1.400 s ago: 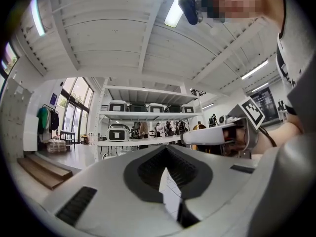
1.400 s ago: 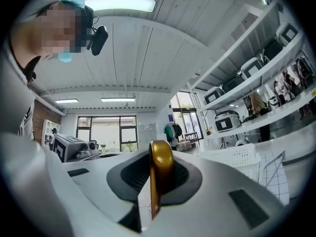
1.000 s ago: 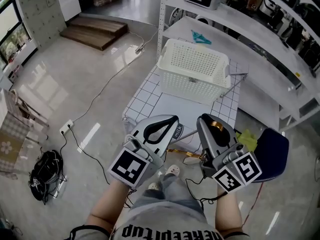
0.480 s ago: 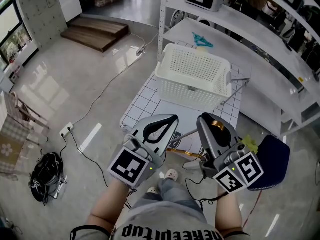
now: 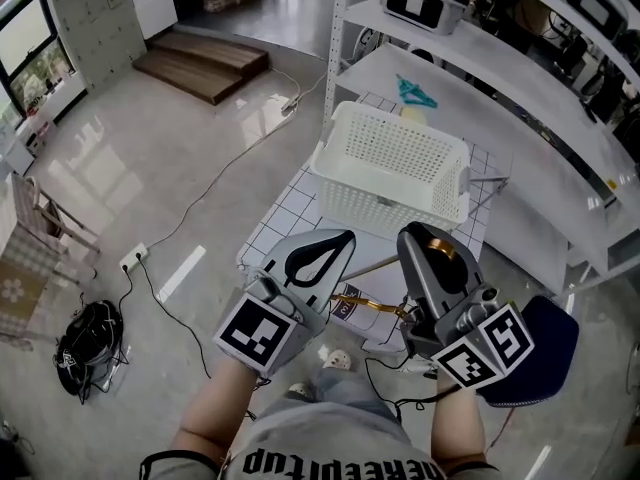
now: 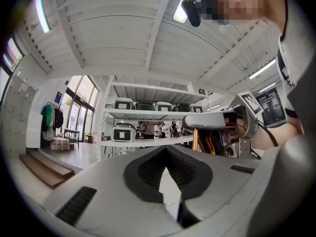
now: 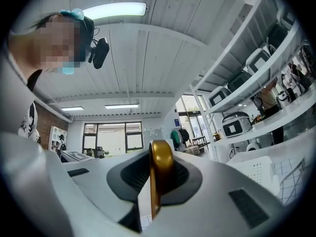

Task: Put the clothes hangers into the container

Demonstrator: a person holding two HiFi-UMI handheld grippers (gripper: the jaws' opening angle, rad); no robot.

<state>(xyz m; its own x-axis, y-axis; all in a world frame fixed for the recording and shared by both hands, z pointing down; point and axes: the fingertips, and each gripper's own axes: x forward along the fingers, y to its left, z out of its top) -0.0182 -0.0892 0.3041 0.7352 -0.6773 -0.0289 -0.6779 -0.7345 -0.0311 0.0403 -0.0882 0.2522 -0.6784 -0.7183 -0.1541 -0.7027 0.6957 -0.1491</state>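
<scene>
Polished grey floor and white shelving surround a grid-topped table [image 5: 292,211]. On the right, the tongs [image 5: 425,243] are clenched on a gold hanger [image 5: 437,249], and its bar seems to run sideways under the left tongs [image 5: 335,243], which are closed on nothing. A white basket [image 5: 388,190] stands on the table straight ahead, well apart. The right hand carries the hanger, so it likely reaches forward over the rim.

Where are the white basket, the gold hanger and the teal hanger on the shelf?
white basket [image 5: 388,206]: head view, near wall.
gold hanger [image 7: 161,163]: right gripper view, rounded end between the jaws.
teal hanger [image 5: 412,91]: head view, its middle.
</scene>
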